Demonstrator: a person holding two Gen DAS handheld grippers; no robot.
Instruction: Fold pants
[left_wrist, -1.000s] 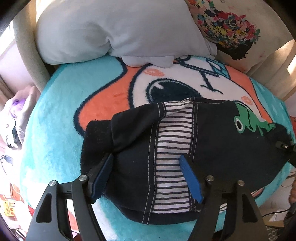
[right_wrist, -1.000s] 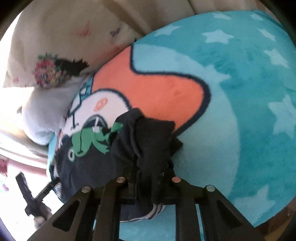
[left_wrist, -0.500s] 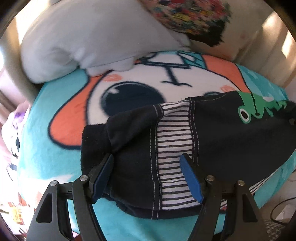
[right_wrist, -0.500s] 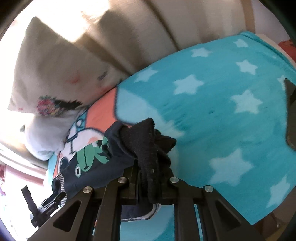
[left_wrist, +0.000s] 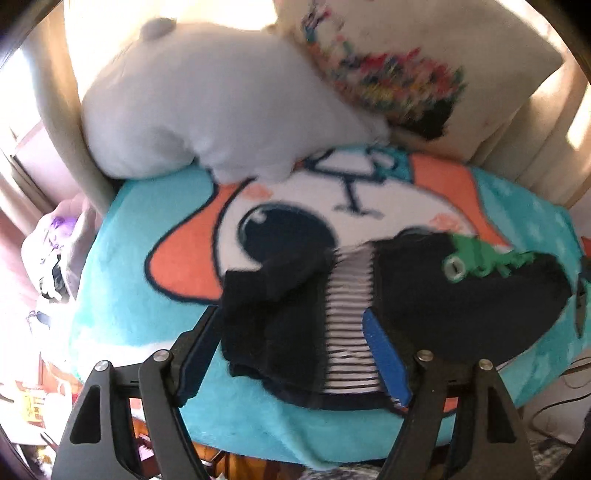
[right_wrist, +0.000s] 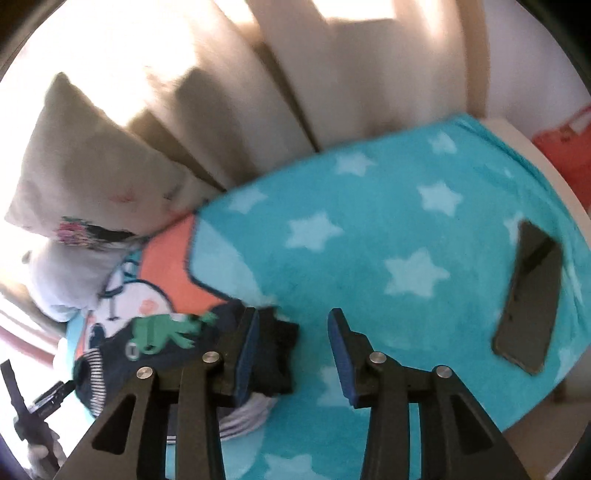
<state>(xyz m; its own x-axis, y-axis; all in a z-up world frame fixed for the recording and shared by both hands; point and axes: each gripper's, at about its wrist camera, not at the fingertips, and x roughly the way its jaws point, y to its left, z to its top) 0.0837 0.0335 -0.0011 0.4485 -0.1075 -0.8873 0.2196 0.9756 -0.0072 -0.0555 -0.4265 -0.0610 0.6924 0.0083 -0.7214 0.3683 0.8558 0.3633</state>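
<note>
Bright sunlight from above, upper areas blown out; motion blur; fisheye-bent, dark-cornered edges

Black grippers (left_wrist: 291, 354) (blue-padded jaws)

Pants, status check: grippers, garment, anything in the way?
Left gripper open over pants, jaws opening. Right gripper opening, nothing pinched. Pants lie bunched on blanket. Phone on blanket, apart from pants.

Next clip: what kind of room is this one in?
Most likely a bedroom: the pants lie on a plush cartoon blanket spread over a bed, with two pillows against a padded headboard. A phone rests on the blanket.
</note>
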